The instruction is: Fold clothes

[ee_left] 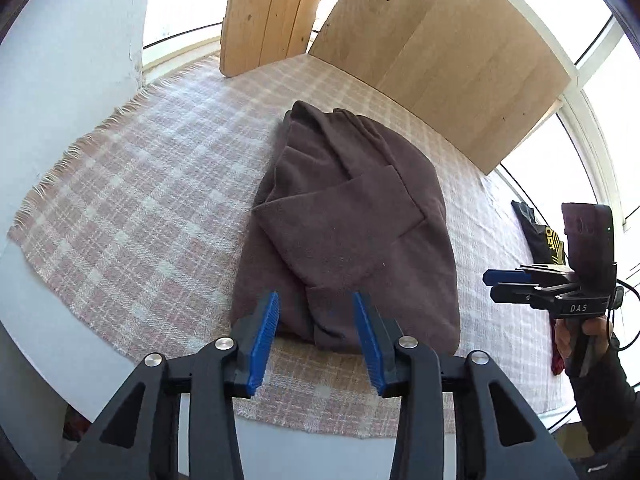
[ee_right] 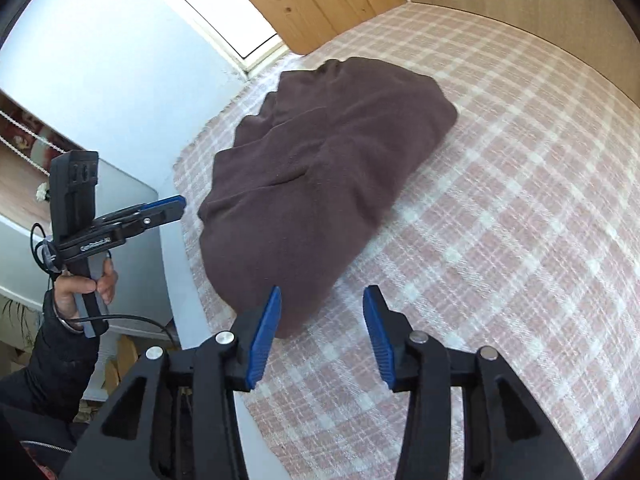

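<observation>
Far to your left, the table's [ee_left: 36,300] white edge runs out past the fringed end of the pink-and-cream checked blanket [ee_left: 132,200], and what lies beneath the rim is too dark to make out. Your left gripper [ee_left: 316,304] hangs over the near end of the brown garment [ee_left: 344,220], its ribbed blue pads spread wide with nothing between them; whether the tips touch the cloth cannot be told. The garment is a soft, fleecy bundle, folded into a long rounded heap with overlapping flaps on top, lying in the middle of the blanket; its underside folds are hidden. Behind it stand pale wooden boards [ee_left: 440,52], cut off at the top. Further right, a dark cloth with yellow lettering [ee_left: 544,240] is half hidden behind your right gripper [ee_right: 322,296]. In its own view that gripper's pads are also wide apart and empty, above the garment's near corner and the blanket beside it.
</observation>
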